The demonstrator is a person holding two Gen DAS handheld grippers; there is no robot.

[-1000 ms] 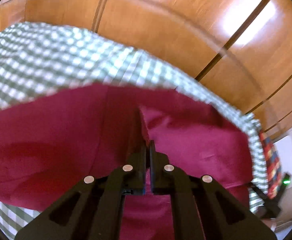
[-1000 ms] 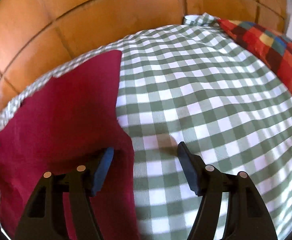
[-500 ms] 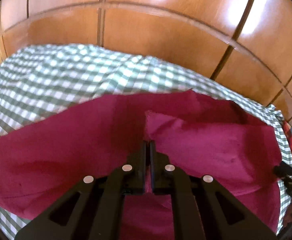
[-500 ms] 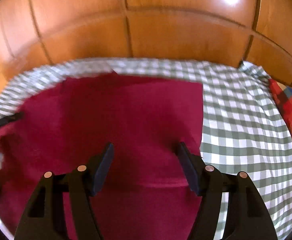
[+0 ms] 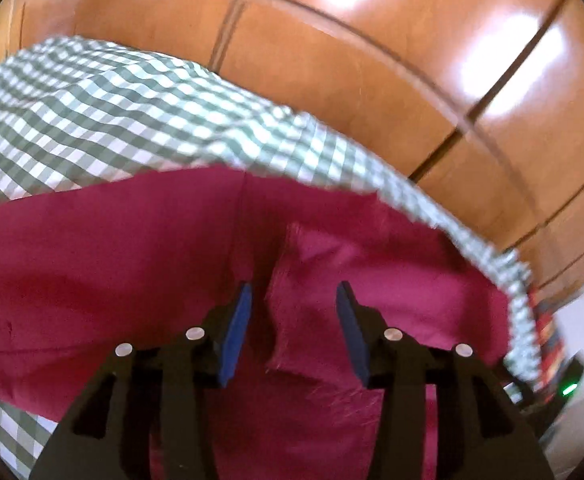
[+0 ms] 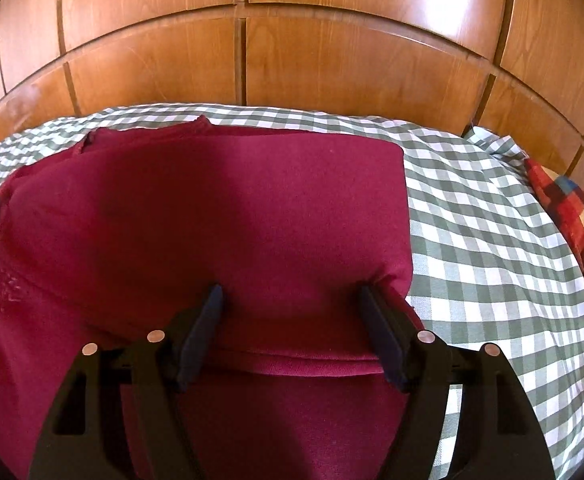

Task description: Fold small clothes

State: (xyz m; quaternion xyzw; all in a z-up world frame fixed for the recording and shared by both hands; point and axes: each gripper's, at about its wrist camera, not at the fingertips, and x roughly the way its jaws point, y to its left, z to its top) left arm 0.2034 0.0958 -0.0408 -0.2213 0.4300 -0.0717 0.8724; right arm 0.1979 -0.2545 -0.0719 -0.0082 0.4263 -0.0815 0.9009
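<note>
the left gripper (image 5: 292, 308) is opening off the maroon garment (image 6: 219, 216), whose raised frayed edge lies between its jaws, while the right gripper (image 6: 292, 312), jaws spread and opening, hovers over the folded right edge.

Bright daylight produces white glare patches on the glossy wooden panels (image 5: 372, 80), a soft shadow crosses the red cloth (image 6: 211, 220), the left wrist view shows motion blur, and both fisheye views curve and darken toward their corners.
</note>
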